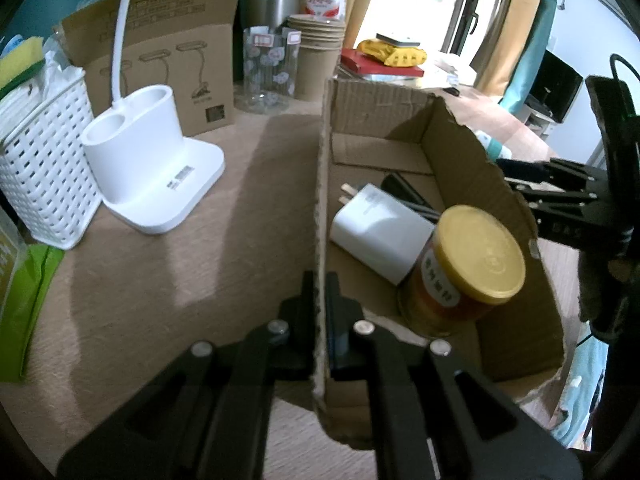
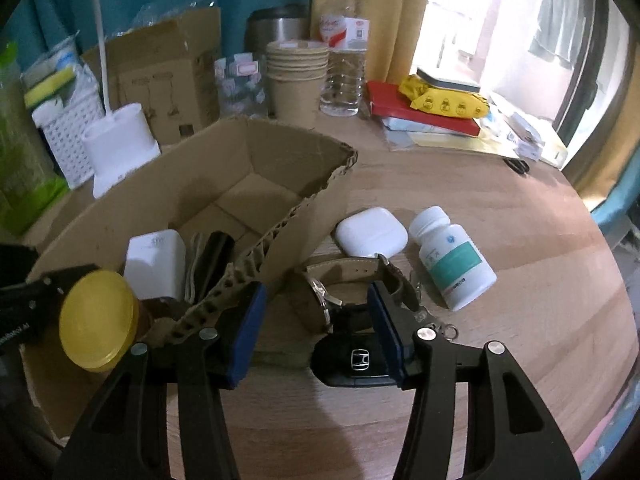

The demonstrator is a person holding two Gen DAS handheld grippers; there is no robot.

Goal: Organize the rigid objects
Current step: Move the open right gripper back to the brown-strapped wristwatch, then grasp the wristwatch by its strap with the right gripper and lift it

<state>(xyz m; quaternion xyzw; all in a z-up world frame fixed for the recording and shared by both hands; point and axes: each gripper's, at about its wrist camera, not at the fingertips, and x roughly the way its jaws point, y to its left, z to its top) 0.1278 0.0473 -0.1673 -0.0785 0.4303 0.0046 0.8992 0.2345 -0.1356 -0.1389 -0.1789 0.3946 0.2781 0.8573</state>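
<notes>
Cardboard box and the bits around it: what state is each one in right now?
Cardboard box: open-topped, wall pinched by left gripper.
Yellow-lidded jar: lid on, inside box.
White charger: lying in box.
Right gripper: open, over the watch.
Car key: on table.
Earbud case: closed.
Pill bottle: capped, lying down.

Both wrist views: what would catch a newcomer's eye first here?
The torn brown cardboard box on the wooden table, its left wall pinched by the left gripper, already holds a yellow-lidded jar and a white charger block. Beside the box, the open right gripper hovers over a leather-strap wristwatch and a black car key.
</notes>
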